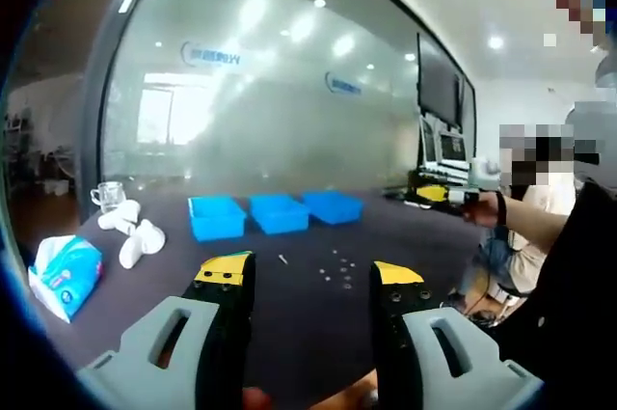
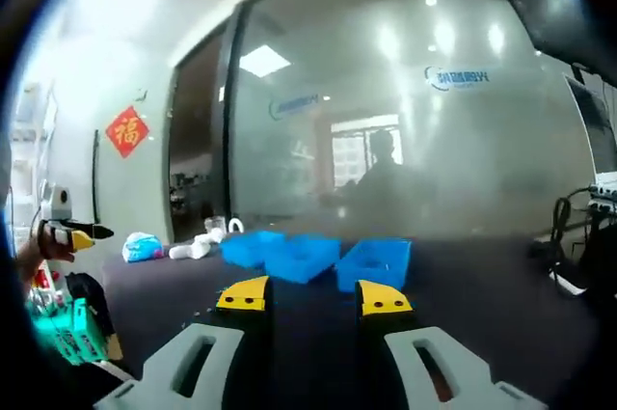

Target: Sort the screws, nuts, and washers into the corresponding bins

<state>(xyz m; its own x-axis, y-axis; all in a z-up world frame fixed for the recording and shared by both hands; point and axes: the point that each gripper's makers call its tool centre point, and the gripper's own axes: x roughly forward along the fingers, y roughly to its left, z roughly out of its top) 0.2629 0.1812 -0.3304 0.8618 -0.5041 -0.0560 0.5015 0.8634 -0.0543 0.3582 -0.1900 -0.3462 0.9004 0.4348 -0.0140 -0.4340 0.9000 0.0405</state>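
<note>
Left claw (image 1: 313, 280): rising from 6 o'clock of the left gripper view, yellow-tipped jaws standing wide apart, gripping nothing, hanging above the tabletop.
Right claw (image 2: 313, 296): rising from 6 o'clock of the right gripper view, jaws parted wide, nothing between them.
Tabletop (image 1: 289, 309): dark surface, carrying all the items listed here.
Blue bins (image 1: 278, 213): three open trays sitting in a row just above centre of the left gripper view, close beside one another; in the right gripper view the same three (image 2: 310, 258) are sitting at centre, just beyond the jaw tips.
Small hardware (image 1: 337, 271): tiny pale pieces lying scattered on the tabletop between the jaw tips and the bins, at about 12 o'clock from the left claw; too small to tell screws from nuts or washers.
Single screw-like piece (image 1: 282, 259): thin pale sliver lying apart from the scatter, toward 11 o'clock.
White objects (image 1: 133, 232): small heap at 9 o'clock, beside the bins; kind unclear.
Clear glass cup (image 1: 108, 196): standing upright behind the white heap.
Tissue pack (image 1: 66, 275): blue and white, lying at 8 o'clock near the tabletop edge.
Glass wall (image 1: 270, 101): frosted, running behind the tabletop, bearing blue logos.
Red ornament (image 2: 126, 131): hanging on the wall at 10 o'clock in the right gripper view.
</note>
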